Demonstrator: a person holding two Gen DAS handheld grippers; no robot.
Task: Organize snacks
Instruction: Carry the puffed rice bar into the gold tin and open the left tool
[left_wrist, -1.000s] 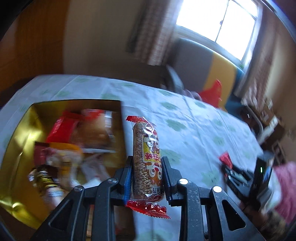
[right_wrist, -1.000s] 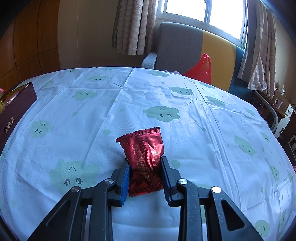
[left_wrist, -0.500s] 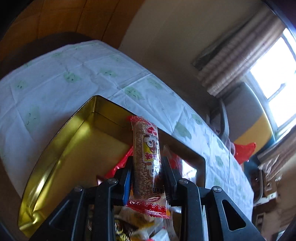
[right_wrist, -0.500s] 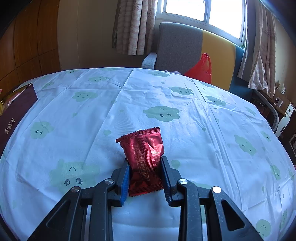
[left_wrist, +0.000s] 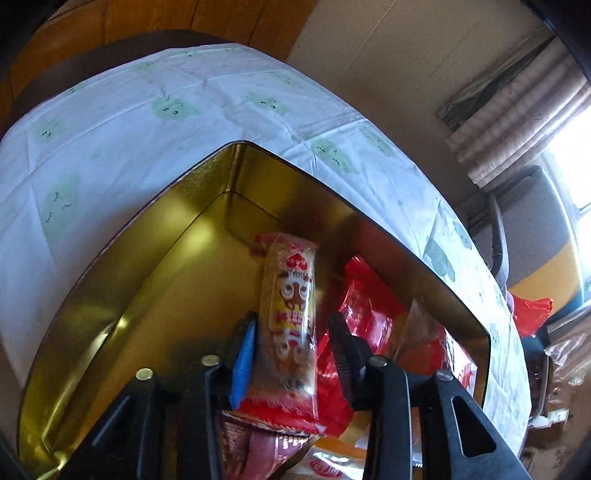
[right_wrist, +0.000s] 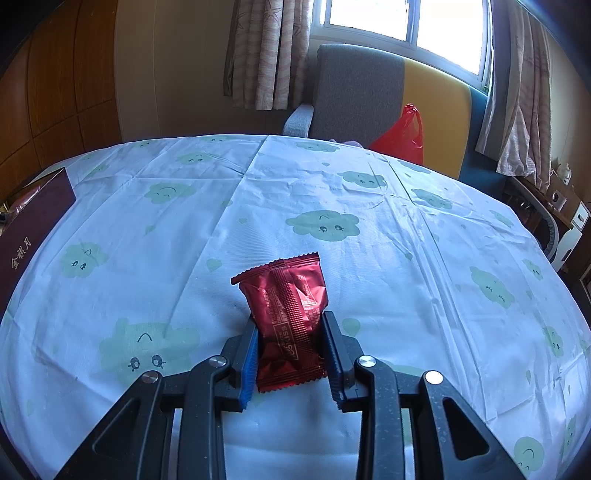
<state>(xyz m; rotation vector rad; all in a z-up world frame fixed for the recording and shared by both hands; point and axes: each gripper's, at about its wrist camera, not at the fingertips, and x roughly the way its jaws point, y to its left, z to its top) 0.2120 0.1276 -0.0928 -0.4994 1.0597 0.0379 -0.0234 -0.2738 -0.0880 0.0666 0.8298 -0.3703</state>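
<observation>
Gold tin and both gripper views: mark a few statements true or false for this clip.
1. The gold metal tin already holds several snack packets. True.
2. The left gripper is over bare tablecloth. False: it is over the tin, its jaws opening around the long peanut bar packet.
3. The right gripper holds a dark red foil packet. True.
4. The cloud-print tablecloth is plain white. False: it has green clouds.

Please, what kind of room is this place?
Probably a living or dining room in a home: a round table under a cloud-print tablecloth, an upholstered grey and yellow armchair by a curtained window, and wooden wall panels.
</observation>
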